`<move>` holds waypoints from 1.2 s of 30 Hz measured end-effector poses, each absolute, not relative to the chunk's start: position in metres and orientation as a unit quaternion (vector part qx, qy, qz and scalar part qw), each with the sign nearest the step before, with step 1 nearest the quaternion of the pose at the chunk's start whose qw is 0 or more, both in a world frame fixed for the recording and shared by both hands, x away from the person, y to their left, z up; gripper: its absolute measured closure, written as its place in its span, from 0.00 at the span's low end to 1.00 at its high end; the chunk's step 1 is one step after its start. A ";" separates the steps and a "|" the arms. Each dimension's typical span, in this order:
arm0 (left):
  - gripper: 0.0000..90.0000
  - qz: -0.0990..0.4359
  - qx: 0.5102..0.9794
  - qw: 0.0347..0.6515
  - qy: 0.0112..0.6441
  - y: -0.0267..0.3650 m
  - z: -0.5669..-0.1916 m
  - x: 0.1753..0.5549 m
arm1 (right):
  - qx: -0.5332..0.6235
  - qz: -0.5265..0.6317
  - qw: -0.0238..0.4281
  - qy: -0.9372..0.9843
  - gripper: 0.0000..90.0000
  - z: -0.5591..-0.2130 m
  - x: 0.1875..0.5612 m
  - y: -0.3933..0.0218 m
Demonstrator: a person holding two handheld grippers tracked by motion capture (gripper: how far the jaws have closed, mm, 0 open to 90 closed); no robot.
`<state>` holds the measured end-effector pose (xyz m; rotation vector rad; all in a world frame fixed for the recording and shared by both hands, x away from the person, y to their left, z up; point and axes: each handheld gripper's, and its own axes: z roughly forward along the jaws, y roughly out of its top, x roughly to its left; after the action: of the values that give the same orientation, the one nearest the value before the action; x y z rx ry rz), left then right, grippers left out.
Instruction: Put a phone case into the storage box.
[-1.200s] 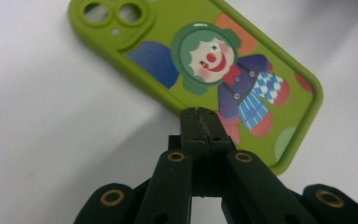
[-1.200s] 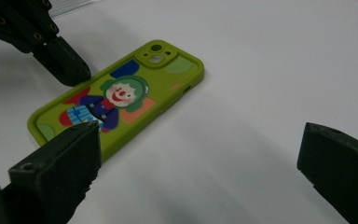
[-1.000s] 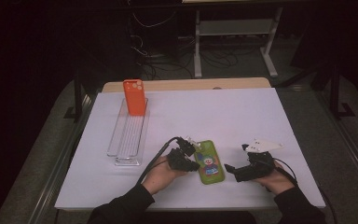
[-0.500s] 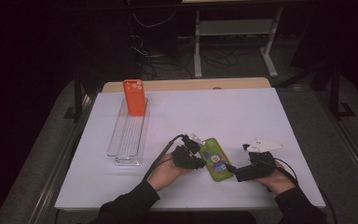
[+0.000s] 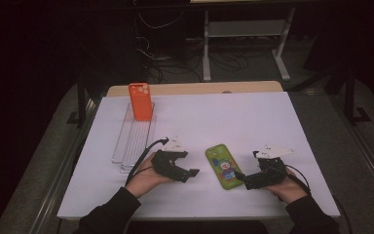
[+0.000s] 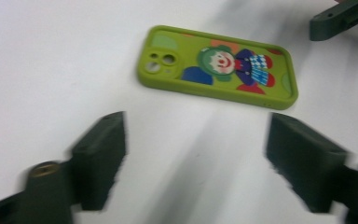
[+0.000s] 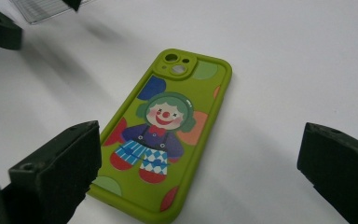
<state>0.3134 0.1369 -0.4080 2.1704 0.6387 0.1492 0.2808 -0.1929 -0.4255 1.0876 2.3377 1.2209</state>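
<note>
Your left gripper slid away from the green case since the earlier picture, and its fingers had just been opening; they stood wide with nothing between them. The green case lay flat on the worktop, picture side up, between your two grippers and touching neither. Your right gripper waited just beside the case's near end, fingers wide and empty too. An orange case already stood in the clear rack. I think the green case was not racked yet.

Motion blur smears the left hand-held gripper jaws.
</note>
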 end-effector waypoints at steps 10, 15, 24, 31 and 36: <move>0.00 0.070 0.854 0.446 0.258 0.150 -0.408 0.313 | 0.434 0.377 0.122 0.809 0.00 -0.409 0.292 -0.163; 0.00 0.069 0.857 0.441 0.257 0.151 -0.409 0.314 | 0.453 0.332 0.110 0.820 0.00 -0.415 0.299 -0.148; 0.00 0.071 0.855 0.445 0.255 0.151 -0.409 0.315 | 0.459 0.278 0.103 0.837 0.02 -0.430 0.306 -0.124; 0.00 0.071 0.855 0.447 0.254 0.150 -0.409 0.314 | 0.463 0.245 0.103 0.845 0.05 -0.438 0.306 -0.114; 0.00 0.071 0.854 0.448 0.254 0.150 -0.409 0.314 | 0.465 0.232 0.105 0.848 0.09 -0.441 0.304 -0.110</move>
<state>0.3139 0.1505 -0.4092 2.1150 0.6282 0.1761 0.3042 -0.1098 -0.4407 1.3719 2.4984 0.6842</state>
